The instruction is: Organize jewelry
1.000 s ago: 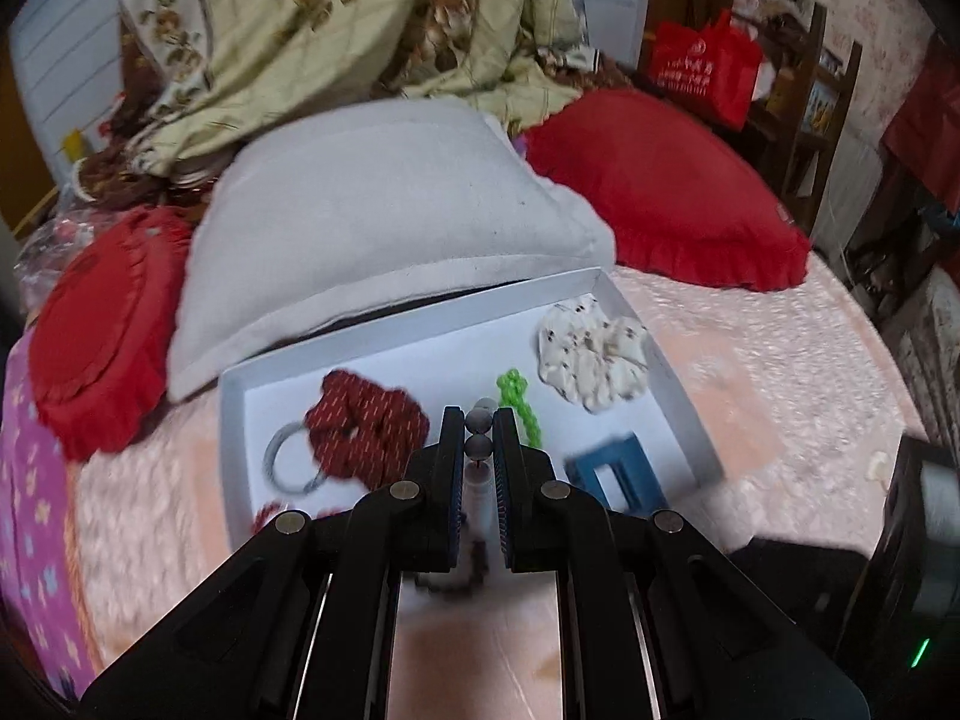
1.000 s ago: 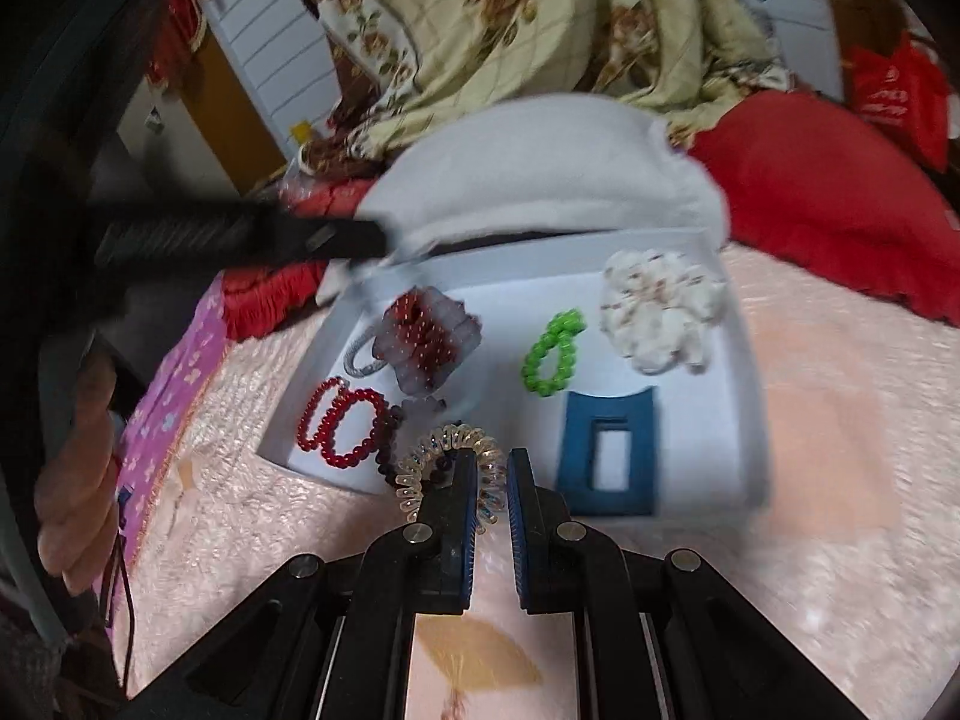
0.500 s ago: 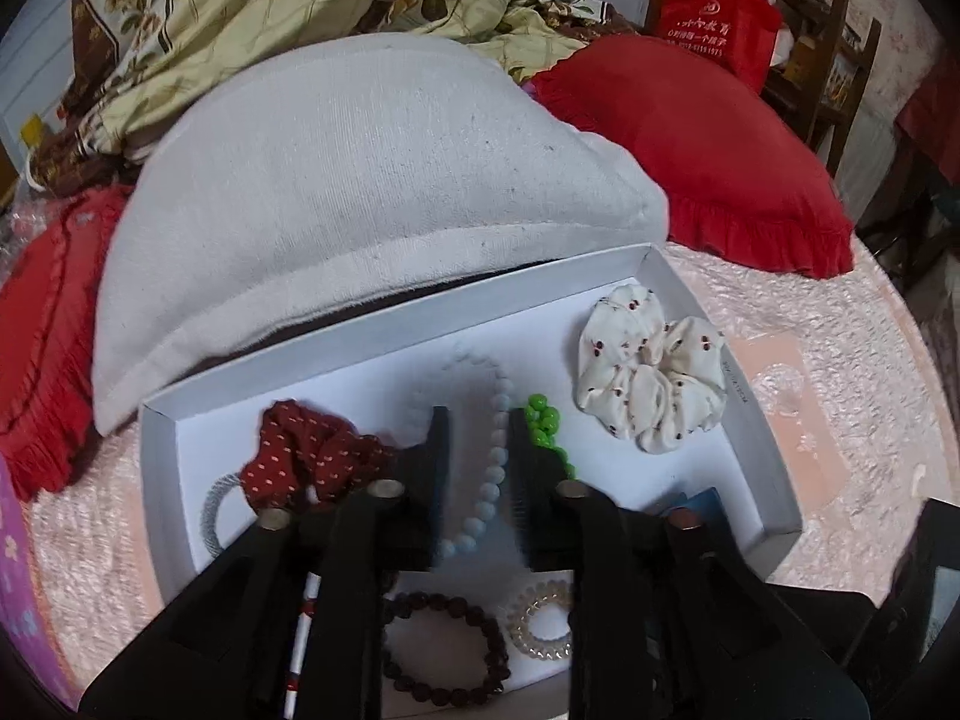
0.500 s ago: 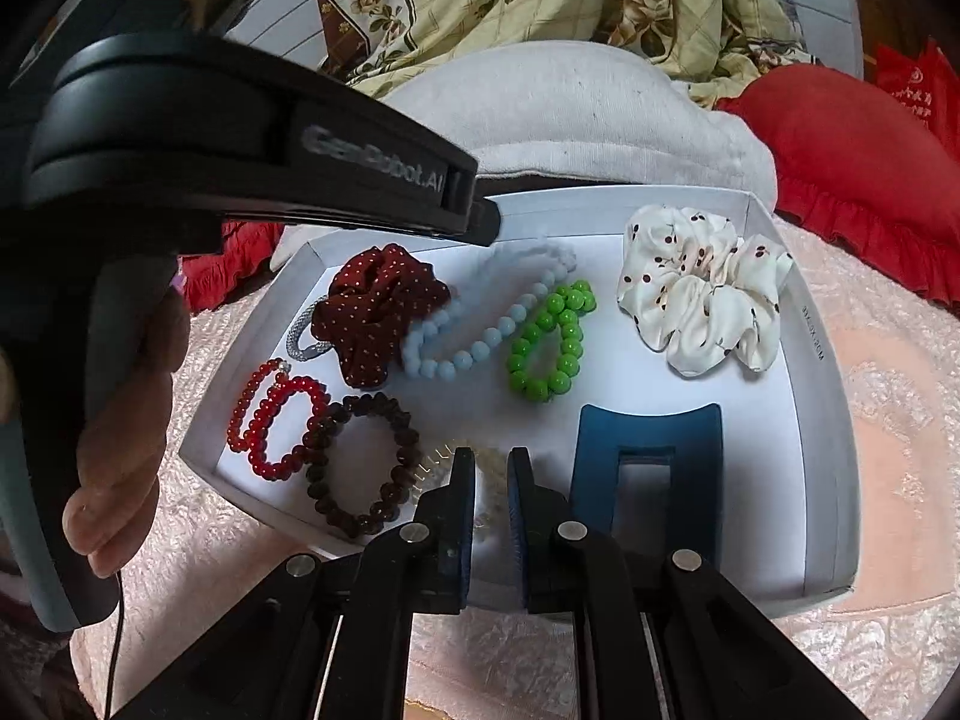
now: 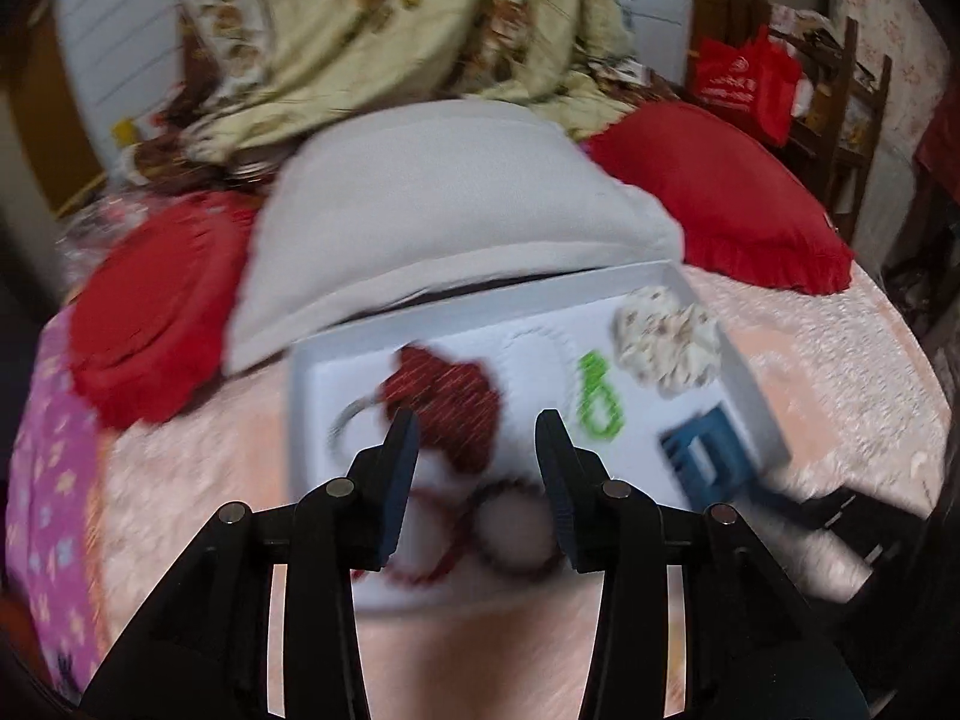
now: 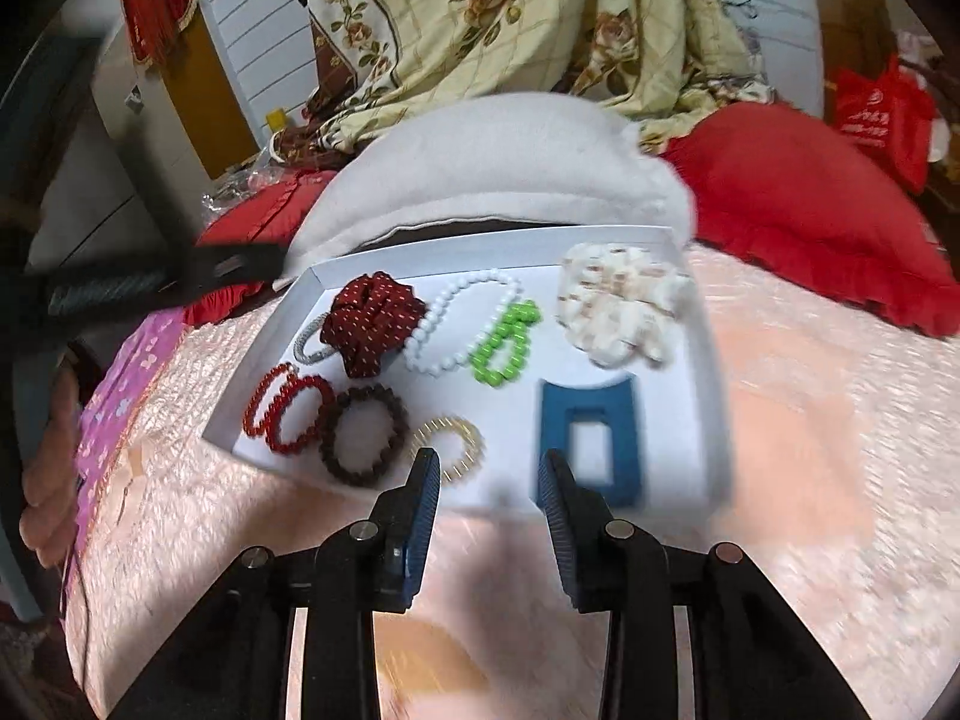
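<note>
A white tray [image 6: 702,420] is seen on the bed [image 6: 810,480], near its pillow end. Bracelets [image 6: 360,435], scrunchies [image 6: 372,321] and a blue clip [image 6: 591,441] are laid in it. The left claw [image 5: 477,432] and right claw [image 6: 489,471] have just been opening; both are held apart, with nothing gripped.

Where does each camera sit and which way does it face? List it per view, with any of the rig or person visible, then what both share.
Left wrist: on the left gripper, angled down at the white tray; its open black fingers show.
Right wrist: on the right gripper, angled down at the tray's near edge; its open fingers, the other gripper and a hand show.
Shared: tray, dark red scrunchie, green bracelet, blue clip, grey pillow.
</note>
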Motion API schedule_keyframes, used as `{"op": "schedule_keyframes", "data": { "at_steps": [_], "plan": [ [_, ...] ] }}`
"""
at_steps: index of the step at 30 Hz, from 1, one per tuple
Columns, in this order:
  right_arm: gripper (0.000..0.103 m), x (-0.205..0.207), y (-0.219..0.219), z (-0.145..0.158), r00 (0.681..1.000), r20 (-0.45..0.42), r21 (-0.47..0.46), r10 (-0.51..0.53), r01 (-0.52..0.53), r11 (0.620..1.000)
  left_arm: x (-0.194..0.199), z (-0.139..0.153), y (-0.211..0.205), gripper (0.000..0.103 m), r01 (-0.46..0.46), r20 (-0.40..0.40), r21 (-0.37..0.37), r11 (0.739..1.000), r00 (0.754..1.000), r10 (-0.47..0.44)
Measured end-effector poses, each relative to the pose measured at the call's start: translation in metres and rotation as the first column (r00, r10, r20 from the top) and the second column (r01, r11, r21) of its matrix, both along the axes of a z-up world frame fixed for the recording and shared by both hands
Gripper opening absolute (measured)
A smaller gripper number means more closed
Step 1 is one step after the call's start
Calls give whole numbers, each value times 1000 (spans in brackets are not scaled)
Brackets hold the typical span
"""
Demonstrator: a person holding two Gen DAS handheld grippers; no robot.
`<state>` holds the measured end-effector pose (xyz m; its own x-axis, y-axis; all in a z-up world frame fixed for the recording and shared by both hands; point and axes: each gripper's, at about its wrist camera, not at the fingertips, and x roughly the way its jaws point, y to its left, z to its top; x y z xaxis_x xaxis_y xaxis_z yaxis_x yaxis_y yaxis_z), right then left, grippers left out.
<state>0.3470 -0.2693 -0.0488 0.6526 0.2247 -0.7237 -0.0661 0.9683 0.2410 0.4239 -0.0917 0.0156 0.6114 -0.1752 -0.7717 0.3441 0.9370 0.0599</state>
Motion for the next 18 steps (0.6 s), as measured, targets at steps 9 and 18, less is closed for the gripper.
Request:
{"op": "schedule_keyframes", "data": {
  "at_steps": [9, 18],
  "plan": [
    [40, -58, -48, -9, 991, -60, -31, -122, 121, 992, -59, -28, 90, 48, -177, -84, -58, 983, 982, 172],
    [40, -20, -75, -1, 976, -68, -26, -209, 207, 978, -22, -70, 116, 48, -270, -208, -125, 955, 948, 241]
  ]
}}
